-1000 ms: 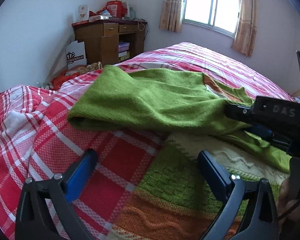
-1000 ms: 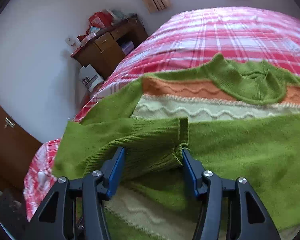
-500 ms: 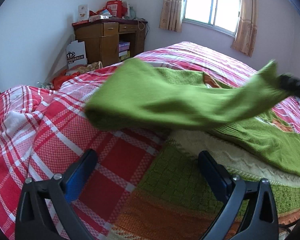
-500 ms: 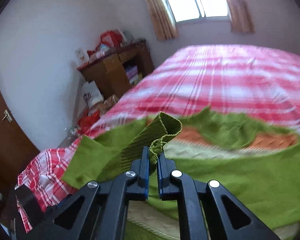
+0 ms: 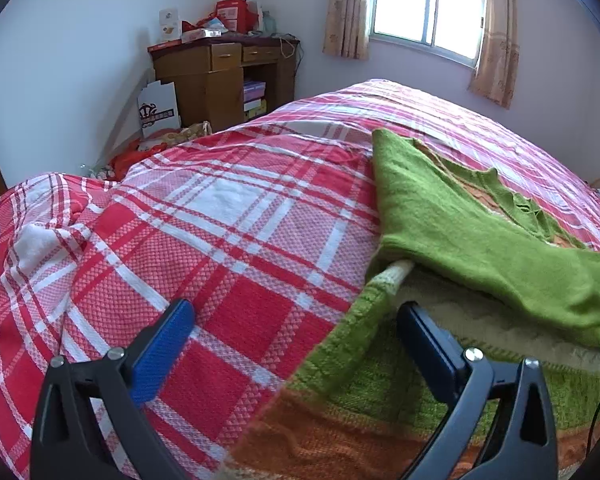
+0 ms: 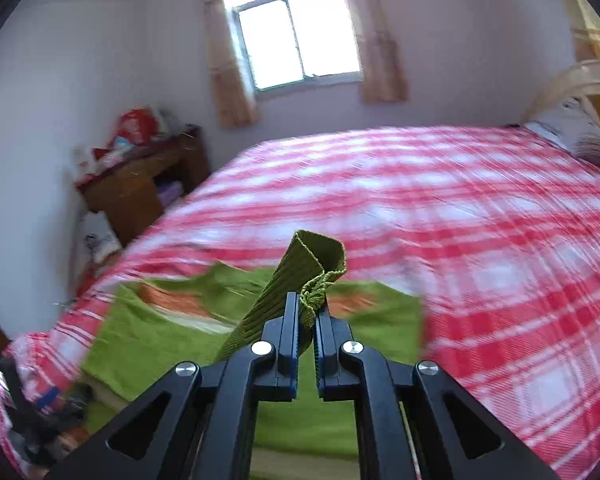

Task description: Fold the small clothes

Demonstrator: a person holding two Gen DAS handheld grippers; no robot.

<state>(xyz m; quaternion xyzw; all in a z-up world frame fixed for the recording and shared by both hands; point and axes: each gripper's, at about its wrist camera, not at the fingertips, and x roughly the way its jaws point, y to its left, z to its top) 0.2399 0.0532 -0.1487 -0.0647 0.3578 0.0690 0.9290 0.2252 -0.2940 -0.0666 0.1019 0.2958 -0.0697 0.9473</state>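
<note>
A small knit sweater (image 5: 380, 392) in green, cream and orange bands lies on the bed. Its green sleeve (image 5: 460, 232) is folded across the body toward the right. My left gripper (image 5: 296, 340) is open and empty, low over the sweater's left edge, one finger over the bedspread and one over the knit. My right gripper (image 6: 307, 316) is shut on the ribbed green sleeve cuff (image 6: 312, 264) and holds it lifted above the sweater (image 6: 172, 344). The left gripper shows blurred in the right wrist view's lower left corner (image 6: 32, 412).
The bed has a red and white plaid bedspread (image 5: 228, 216). A wooden desk (image 5: 220, 76) with boxes on it stands by the far wall, a curtained window (image 5: 424, 4) behind. A pillow and headboard (image 6: 572, 132) are at the far right.
My right gripper closed on the sleeve cuff, lifted it and carried the sleeve rightward across the sweater's body. The bedspread left of the sweater is now uncovered. The left gripper stayed open in place.
</note>
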